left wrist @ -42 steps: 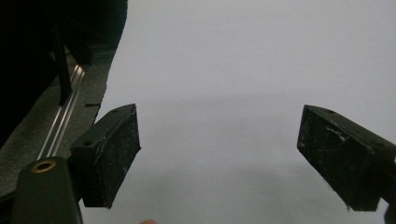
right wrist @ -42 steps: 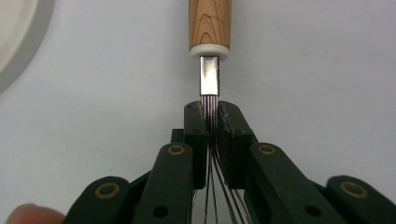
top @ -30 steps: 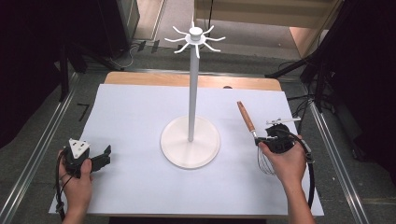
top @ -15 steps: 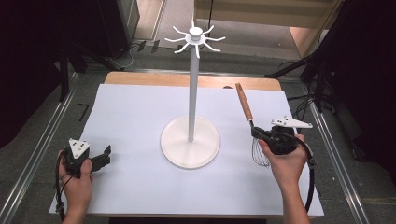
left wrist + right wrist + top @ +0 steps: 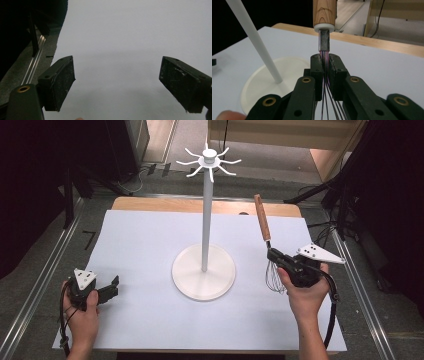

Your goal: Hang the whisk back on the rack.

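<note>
In the high view, a whisk [image 5: 270, 252] is seen at the right of centre, clamped in the right claw [image 5: 276, 258]. The grip is taken on the bundled wires just below the wooden handle, which slants up and slightly left toward the upper middle of the frame; the wire loops hang below the jaws, above the white sheet [image 5: 150, 240] that covers the bench [image 5: 165, 205]. The whisk is held clear of the sheet, to the right of the stand's round base [image 5: 203, 272] and apart from it.

In the right gripper view, the whisk [image 5: 324, 42] is shown at the centre, its wires pinched between the two black jaws of the right claw [image 5: 325, 65], with the wooden handle rising out of the top edge. The white pole [image 5: 254, 41] of the stand is seen crossing the upper left, meeting the base [image 5: 262, 82] at the lower left.

In the high view, the stand's pole [image 5: 206, 215] is set upright at the centre, topped by a ring of curved hooks [image 5: 208, 161] in the upper middle.

The left claw [image 5: 111, 287] is seen at the lower left, resting low over the sheet, its jaws apart with nothing between them. In the left gripper view, the left claw [image 5: 117, 80] is shown with both pads wide apart over the bare sheet [image 5: 125, 37].
</note>
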{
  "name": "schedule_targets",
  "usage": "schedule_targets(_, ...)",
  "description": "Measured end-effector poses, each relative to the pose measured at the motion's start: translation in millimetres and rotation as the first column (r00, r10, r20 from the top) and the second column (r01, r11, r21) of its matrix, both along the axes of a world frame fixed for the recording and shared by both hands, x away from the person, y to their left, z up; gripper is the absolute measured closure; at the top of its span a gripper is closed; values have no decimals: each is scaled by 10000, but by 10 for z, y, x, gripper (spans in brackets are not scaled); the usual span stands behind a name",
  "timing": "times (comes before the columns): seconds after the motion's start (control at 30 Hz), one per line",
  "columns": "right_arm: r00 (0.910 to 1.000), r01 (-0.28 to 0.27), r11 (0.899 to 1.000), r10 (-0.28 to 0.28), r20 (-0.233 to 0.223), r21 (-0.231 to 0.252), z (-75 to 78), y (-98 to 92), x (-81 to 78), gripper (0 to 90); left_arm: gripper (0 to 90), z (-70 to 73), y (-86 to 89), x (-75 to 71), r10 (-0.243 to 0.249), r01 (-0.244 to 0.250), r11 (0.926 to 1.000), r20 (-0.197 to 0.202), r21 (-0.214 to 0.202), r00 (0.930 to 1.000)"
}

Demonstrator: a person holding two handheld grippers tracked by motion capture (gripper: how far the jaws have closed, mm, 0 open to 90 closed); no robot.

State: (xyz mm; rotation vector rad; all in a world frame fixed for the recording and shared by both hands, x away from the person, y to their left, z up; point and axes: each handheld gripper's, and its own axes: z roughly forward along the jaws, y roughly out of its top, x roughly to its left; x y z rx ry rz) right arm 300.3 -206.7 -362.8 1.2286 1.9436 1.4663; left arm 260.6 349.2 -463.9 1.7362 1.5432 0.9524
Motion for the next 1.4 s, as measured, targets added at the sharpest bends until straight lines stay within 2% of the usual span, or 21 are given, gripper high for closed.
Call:
schedule_targets(0.03,9996,-154,9996,149,259,217,24,0,-22,846,141,0,0,0,1,-1,10000,-8,9,10000)
schedule_targets(0.07,9996,-154,9996,149,259,217,24,0,-22,846,141,1,-2,0,14,-14,10000,-13,19,10000)
schedule_targets(0.27,9949,-259,9976,195,992,635,109,4,-88,846,141,0,-2,0,-17,17,10000,-20,64,10000)
schedule_targets(0.4,9871,-504,9944,355,1559,926,180,-4,-146,846,141,1,-2,0,-32,32,10000,-22,70,10000)
schedule_targets(0.63,9758,-723,9878,414,2149,1379,281,5,-226,846,141,1,-3,-1,-41,41,10000,-19,91,10000)
schedule_targets(0.87,9623,-1003,9841,586,2655,1463,378,67,-282,845,141,1,-4,0,-31,32,10000,-26,92,10000)
schedule_targets(1.07,9541,-1194,9777,647,2925,1731,444,121,-315,845,142,0,-4,1,-37,37,9999,-14,109,10000)
schedule_targets(1.2,9464,-1284,9765,685,3155,1732,480,164,-331,844,142,0,-4,2,-32,32,10000,-16,85,10000)
schedule_targets(1.4,9305,-1484,9742,793,3577,1702,530,228,-373,844,142,-1,-5,3,-41,41,10000,-30,86,10000)
